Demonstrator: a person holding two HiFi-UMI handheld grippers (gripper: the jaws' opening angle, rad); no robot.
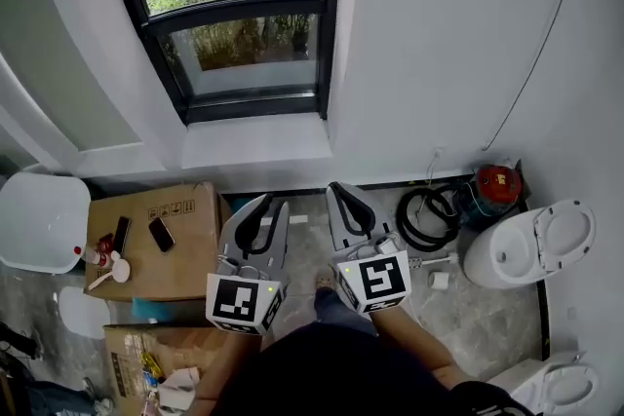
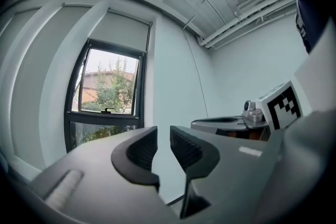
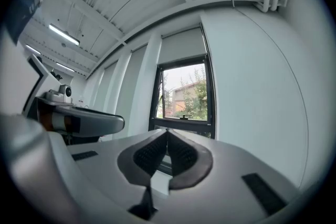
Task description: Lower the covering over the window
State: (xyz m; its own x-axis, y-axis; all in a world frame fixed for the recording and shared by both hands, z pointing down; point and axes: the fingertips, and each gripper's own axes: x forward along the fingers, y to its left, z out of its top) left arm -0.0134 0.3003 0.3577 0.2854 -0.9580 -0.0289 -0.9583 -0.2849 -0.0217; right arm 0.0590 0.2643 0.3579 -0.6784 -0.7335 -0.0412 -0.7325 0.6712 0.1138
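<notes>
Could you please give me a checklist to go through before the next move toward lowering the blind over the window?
1. Blind rolled up, ready to lower: ok; it covers only the top of the window.
2. Left gripper ready to grasp: ok; jaws apart, nothing between them.
3. Right gripper ready to grasp: not ok; jaws shut, empty.
4. Pull cord located: cannot tell; none shows clearly.
5. Grippers at the blind: not ok; both are short of the window.
</notes>
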